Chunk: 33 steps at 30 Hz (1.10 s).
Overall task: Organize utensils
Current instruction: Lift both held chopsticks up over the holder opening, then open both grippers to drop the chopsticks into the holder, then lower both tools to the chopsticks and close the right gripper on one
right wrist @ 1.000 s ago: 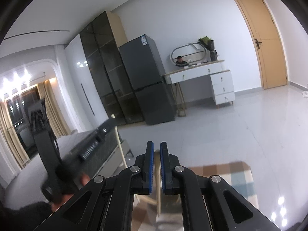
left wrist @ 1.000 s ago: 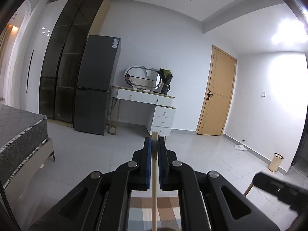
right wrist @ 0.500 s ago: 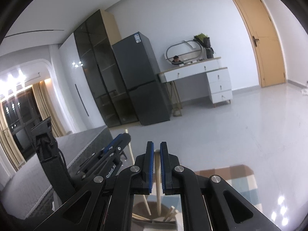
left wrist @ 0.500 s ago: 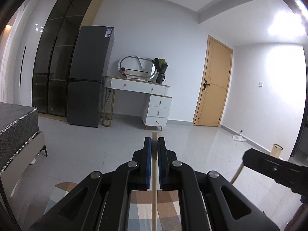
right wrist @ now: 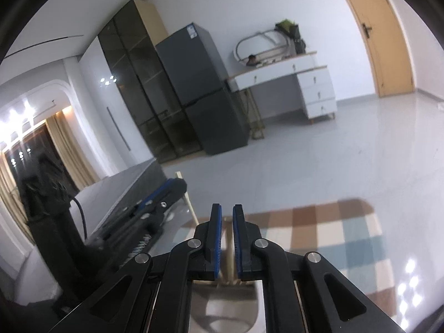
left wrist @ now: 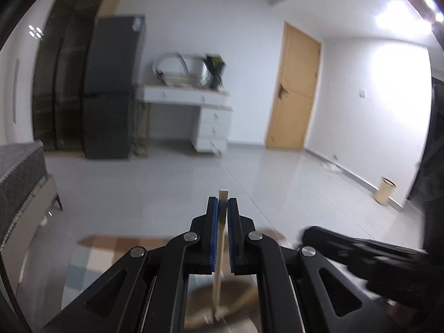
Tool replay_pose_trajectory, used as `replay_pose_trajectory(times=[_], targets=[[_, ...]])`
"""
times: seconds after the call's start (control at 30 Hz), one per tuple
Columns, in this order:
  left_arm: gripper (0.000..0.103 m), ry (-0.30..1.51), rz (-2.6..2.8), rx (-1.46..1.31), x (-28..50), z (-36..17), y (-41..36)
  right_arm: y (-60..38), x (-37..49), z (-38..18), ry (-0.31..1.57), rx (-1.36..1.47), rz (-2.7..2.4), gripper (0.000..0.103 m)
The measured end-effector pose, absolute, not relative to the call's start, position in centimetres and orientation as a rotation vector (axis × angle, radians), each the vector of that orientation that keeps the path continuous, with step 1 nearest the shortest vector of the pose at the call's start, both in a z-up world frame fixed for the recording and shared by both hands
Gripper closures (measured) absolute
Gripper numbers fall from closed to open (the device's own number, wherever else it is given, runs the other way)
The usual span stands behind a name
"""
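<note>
Wooden utensil going into the holder, left claw has it

Wooden utensil is a flat pale stick, pinched upright between the blue pads of the left claw, with its top end poking just above the fingertips. Its lower end drops toward a round holder below the claw, but that part is smeared with motion blur, so I can't say if it's touching the bottom yet.

Right claw is slightly parted. A second pale stick runs up through the gap from the cup-like holder underneath, and I don't see the pads pressing it, so I'd call it let go.

How I'd do this bit: keep the stick vertical, lower it straight down over the opening, and only let go once the tip is well inside, otherwise it tips over the rim. Watch the right claw too, since the two are close together.

View differences: the right camera catches the left claw from the side with its stick slanting down toward the holder, plus the checked rug on the floor. The left camera only gets a dark blurry slice of the right claw and a corner of the rug, but it does show the clamped pads up close.
</note>
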State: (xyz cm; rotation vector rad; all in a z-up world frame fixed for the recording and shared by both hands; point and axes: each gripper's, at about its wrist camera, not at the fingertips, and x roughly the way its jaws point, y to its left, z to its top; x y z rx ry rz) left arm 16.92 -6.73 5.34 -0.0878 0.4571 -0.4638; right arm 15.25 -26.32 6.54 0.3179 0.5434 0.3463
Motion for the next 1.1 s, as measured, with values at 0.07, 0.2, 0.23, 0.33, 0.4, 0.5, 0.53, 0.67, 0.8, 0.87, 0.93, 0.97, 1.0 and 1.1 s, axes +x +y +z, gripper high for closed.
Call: replay_pose_trajectory(times=[0.07, 0.2, 0.23, 0.33, 0.4, 0.5, 0.53, 0.67, 0.8, 0.87, 0.93, 0.97, 1.0, 1.1], targets=[[0.100, 0.549, -0.527, -0.083, 16.5, 5.6, -6.9, -26.0, 15.2, 5.9, 0.588, 0.333, 0.363, 0.091], [0.099, 0.672, -0.533, -0.105, 14.0, 7.3, -5.7, -27.0, 12.2, 5.2, 0.605, 0.364, 0.329, 0.069], [0.093, 0.666, -0.524, -0.114, 13.0, 7.8, -5.3, -27.2, 11.4, 5.2, 0.599, 0.370, 0.318, 0.068], [0.053, 0.666, -0.481, -0.138, 10.3, 9.4, -4.2, -28.3, 8.0, 5.3, 0.566, 0.409, 0.290, 0.053], [0.051, 0.656, -0.464, -0.157, 8.6, 10.3, -3.7, -28.7, 5.7, 5.7, 0.551, 0.415, 0.268, 0.050], [0.037, 0.684, -0.377, -0.136, 5.8, 12.1, -3.4, -28.6, 3.5, 6.5, 0.543, 0.403, 0.253, 0.041], [0.036, 0.712, -0.346, -0.120, 5.6, 12.3, -3.3, -28.6, 3.0, 6.7, 0.538, 0.402, 0.254, 0.039], [0.020, 0.712, -0.351, -0.132, 1.3, 13.9, -2.9, -28.3, 0.4, 7.6, 0.518, 0.391, 0.243, 0.033], [0.006, 0.686, -0.307, -0.206, -1.6, 13.2, -1.5, -27.8, -1.5, 7.5, 0.513, 0.369, 0.236, 0.028], [0.005, 0.682, -0.277, -0.205, -1.9, 11.8, -1.3, -27.4, -2.1, 6.9, 0.532, 0.347, 0.232, 0.024], [0.005, 0.695, -0.251, -0.199, -1.4, 9.6, -1.0, -26.9, -2.7, 6.0, 0.557, 0.335, 0.238, 0.021], [0.005, 0.700, -0.237, -0.197, -1.1, 8.6, -0.9, -26.8, -2.9, 5.6, 0.566, 0.329, 0.235, 0.020], [0.005, 0.701, -0.212, -0.193, -0.6, 7.5, -0.8, -26.6, -3.0, 5.0, 0.579, 0.322, 0.230, 0.018], [0.005, 0.714, -0.179, -0.154, 0.7, 4.3, -0.8, -26.2, -3.2, 3.3, 0.623, 0.315, 0.221, 0.018]])
